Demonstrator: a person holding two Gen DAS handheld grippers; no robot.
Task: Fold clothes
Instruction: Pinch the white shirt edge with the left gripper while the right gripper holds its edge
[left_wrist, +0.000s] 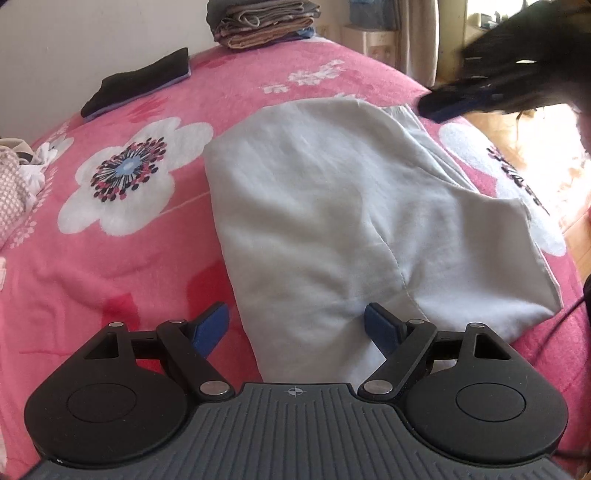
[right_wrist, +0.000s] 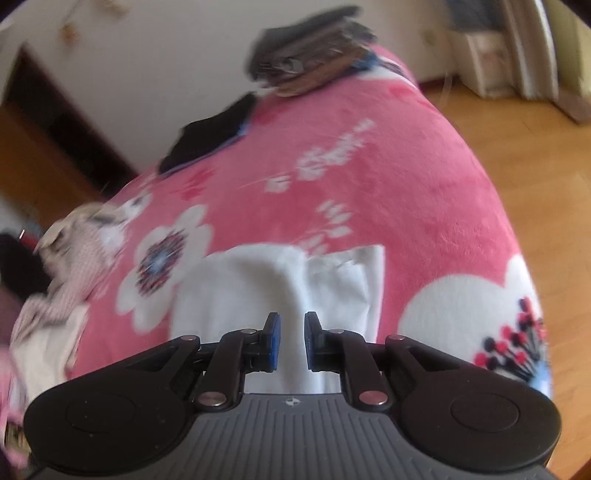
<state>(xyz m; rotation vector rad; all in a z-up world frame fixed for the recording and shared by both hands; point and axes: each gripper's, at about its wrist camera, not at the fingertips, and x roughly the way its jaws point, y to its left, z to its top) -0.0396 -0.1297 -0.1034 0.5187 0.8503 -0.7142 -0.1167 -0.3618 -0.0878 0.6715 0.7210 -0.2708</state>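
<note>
A pale grey-white garment (left_wrist: 314, 206) lies spread on a pink floral blanket (left_wrist: 129, 258), partly folded, with a flap hanging toward the bed's right side. My left gripper (left_wrist: 297, 326) is open wide just above the garment's near edge, with its left finger over the blanket and its right finger over the cloth. Nothing is between the fingers. The right gripper (left_wrist: 443, 105) appears blurred above the garment's far right corner. In the right wrist view, that gripper (right_wrist: 292, 341) hovers over the garment (right_wrist: 332, 280) with a narrow gap between its pads and nothing in it.
A folded black piece (left_wrist: 140, 81) and a stack of folded clothes (left_wrist: 262, 22) sit at the far end of the bed. Unfolded clothes (right_wrist: 74, 273) are heaped at the left. Wooden floor (right_wrist: 535, 147) lies beyond the bed's right edge.
</note>
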